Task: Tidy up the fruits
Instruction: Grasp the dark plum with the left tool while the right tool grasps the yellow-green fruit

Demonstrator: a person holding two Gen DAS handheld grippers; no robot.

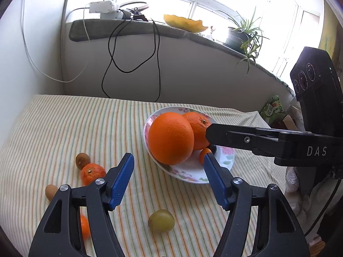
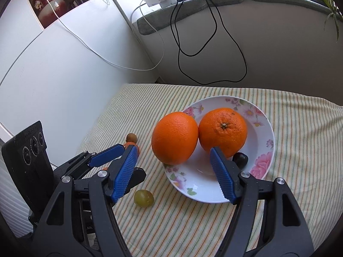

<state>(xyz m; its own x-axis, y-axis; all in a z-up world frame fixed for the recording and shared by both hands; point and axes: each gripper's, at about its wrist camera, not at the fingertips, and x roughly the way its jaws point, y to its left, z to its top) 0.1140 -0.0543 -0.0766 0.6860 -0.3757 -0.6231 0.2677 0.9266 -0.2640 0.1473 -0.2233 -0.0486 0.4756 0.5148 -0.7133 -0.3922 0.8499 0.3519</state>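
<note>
A floral plate (image 1: 193,168) (image 2: 201,192) on the striped cloth holds two large oranges (image 1: 171,138) (image 2: 223,129), a dark grape (image 2: 240,159) and a tiny orange fruit (image 1: 203,154). My left gripper (image 1: 168,156) is open and empty, low over the cloth just in front of the plate. My right gripper (image 2: 174,148) is open and empty above the plate's near rim; its black finger (image 1: 235,137) reaches in beside the oranges. A green grape (image 1: 160,220) (image 2: 143,198) lies loose on the cloth. A mandarin (image 1: 92,173) and a brown fruit (image 1: 82,160) (image 2: 131,137) lie to the left.
A small tan fruit (image 1: 51,191) and another orange fruit (image 1: 84,228), half hidden by my left finger, lie at the cloth's near left. Black cables (image 1: 157,64) hang from the windowsill behind. A potted plant (image 1: 246,36) and a yellow bowl (image 1: 184,23) stand on the sill.
</note>
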